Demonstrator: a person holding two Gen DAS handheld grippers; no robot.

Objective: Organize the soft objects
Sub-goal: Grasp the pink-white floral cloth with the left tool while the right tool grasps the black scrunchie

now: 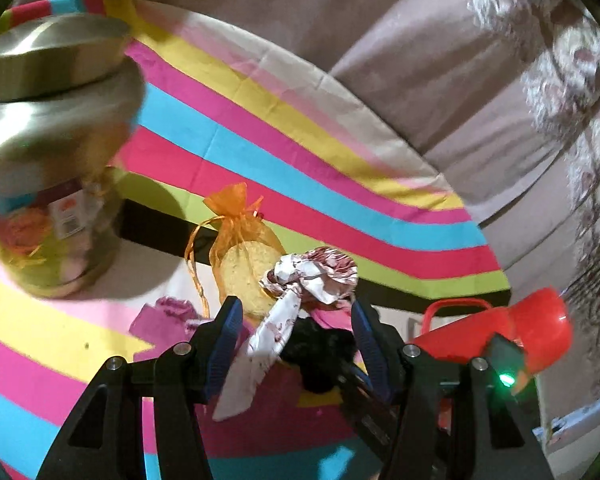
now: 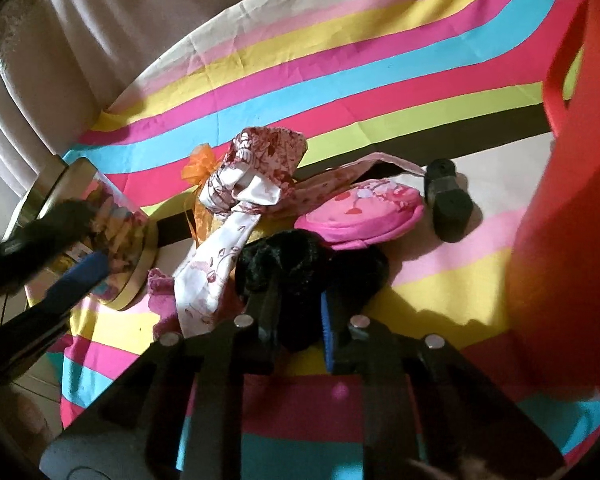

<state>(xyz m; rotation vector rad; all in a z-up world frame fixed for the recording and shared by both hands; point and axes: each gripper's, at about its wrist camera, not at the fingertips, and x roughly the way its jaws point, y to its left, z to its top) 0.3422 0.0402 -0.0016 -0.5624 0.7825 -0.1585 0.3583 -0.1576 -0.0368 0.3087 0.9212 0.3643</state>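
Observation:
A white-and-red patterned cloth scrunchie lies on the striped tablecloth with its long tail running back between my left gripper's open blue-padded fingers. It also shows in the right wrist view. An orange organza pouch with a yellow sponge lies behind it. My right gripper is shut on a black fuzzy scrunchie. A pink pouch lies beyond it. A purple cloth lies at left.
A glass jar with a metal lid stands at left, holding soft items; it also shows in the right wrist view. A red plastic basket stands at right. A small black object lies near the basket. Curtains hang behind the table.

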